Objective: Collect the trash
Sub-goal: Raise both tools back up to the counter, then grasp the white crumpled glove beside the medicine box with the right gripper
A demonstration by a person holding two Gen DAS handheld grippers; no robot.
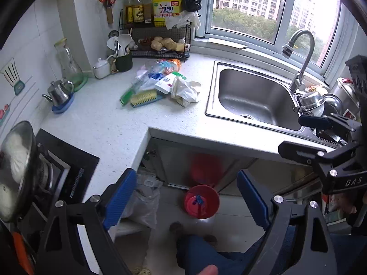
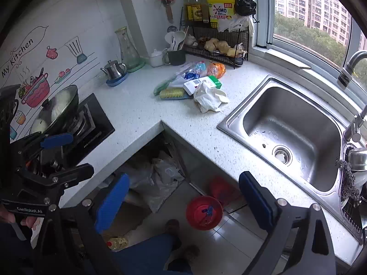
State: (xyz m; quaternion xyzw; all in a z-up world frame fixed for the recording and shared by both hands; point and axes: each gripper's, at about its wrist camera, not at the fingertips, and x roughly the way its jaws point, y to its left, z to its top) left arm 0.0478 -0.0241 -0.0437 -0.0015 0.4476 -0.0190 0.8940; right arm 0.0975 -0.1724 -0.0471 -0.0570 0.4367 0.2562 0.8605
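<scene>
Both claws hang above the floor in front of a white speckled L-shaped stone desk (image 1: 110, 123). The left claw (image 1: 187, 202), with blue ribbed pads, stands wide apart and holds nothing; the right claw (image 2: 183, 202) is likewise spread wide and empty. Below and between their fingers sits a round red plastic bin (image 2: 204, 213) on the pale tiled floor, with a small blue scrap inside it. The trash lies in a heap on the desk, in the corner to the left of the stainless steel sink (image 1: 254, 96): a crumpled off-white paper wad (image 1: 184, 90), a white-and-green cardboard box (image 1: 168, 82), clear plastic wrappers (image 1: 149, 72) and an orange bag (image 2: 216, 70), beside a yellow-bristled scrub brush (image 1: 144, 98). A black wire rack (image 1: 160, 43) stands behind the heap.
</scene>
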